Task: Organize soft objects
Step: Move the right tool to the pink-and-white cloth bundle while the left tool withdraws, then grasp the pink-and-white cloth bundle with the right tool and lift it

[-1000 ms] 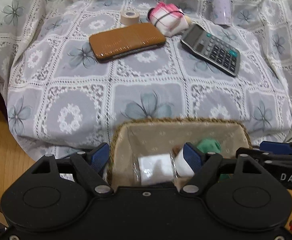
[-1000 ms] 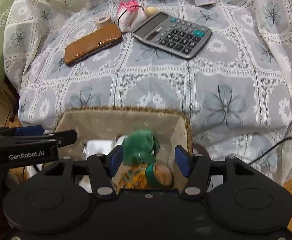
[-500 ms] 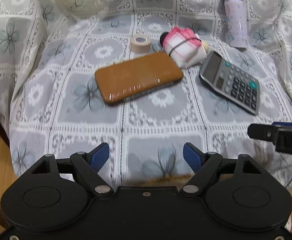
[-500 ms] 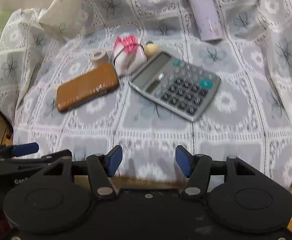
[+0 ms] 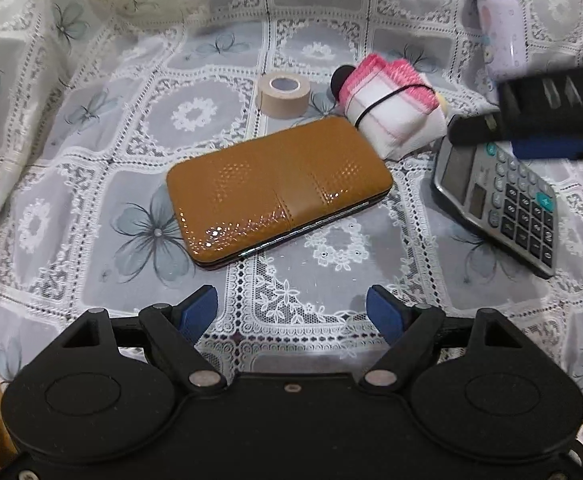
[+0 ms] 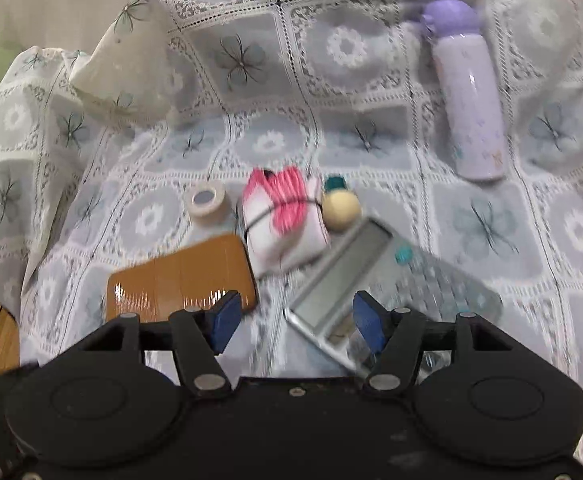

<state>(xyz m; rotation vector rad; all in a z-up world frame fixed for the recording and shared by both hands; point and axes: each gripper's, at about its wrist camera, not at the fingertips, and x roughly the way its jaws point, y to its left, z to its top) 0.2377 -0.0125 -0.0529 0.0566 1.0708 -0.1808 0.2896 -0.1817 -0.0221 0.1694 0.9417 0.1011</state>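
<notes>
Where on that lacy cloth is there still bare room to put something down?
Bare cloth lies in front of the brown case, between it and the left hand-held gripper. More lies left of the case and the tape roll. It is crowded where the pink-and-white bundle, the case and the calculator sit close together.

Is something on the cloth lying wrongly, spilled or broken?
Nothing looks spilled or broken. The purple bottle lies on its side at the far edge, not upright. The calculator and the brown case sit askew to the cloth's squares. The pink-and-white bundle leans against the case's corner.
</notes>
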